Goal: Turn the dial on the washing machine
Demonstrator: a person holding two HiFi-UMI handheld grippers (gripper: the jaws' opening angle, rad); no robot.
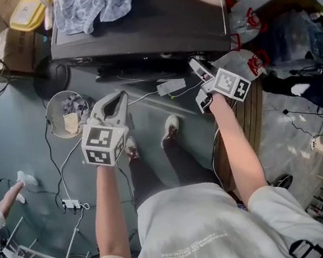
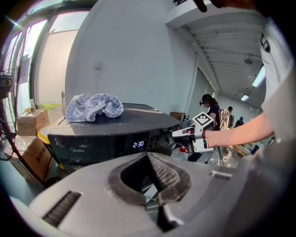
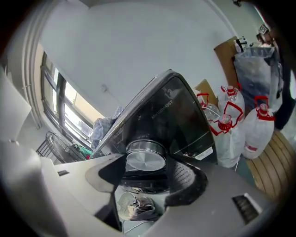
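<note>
1. Silver metal dial sat on the front of the dark washing machine, between the parted jaws of the right gripper; whether they touched it was unclear.
2. It looked rigid, smooth and probably slippery, so the rim seemed best pinched squarely.
3. Left gripper hung closed and empty, well apart.

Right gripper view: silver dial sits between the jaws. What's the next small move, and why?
Probably close the right gripper on the round brushed-silver dial of the black washing machine. The jaws stand apart with the dial centred between them, and neither pad visibly presses its rim, so a twist now would likely turn nothing.
</note>
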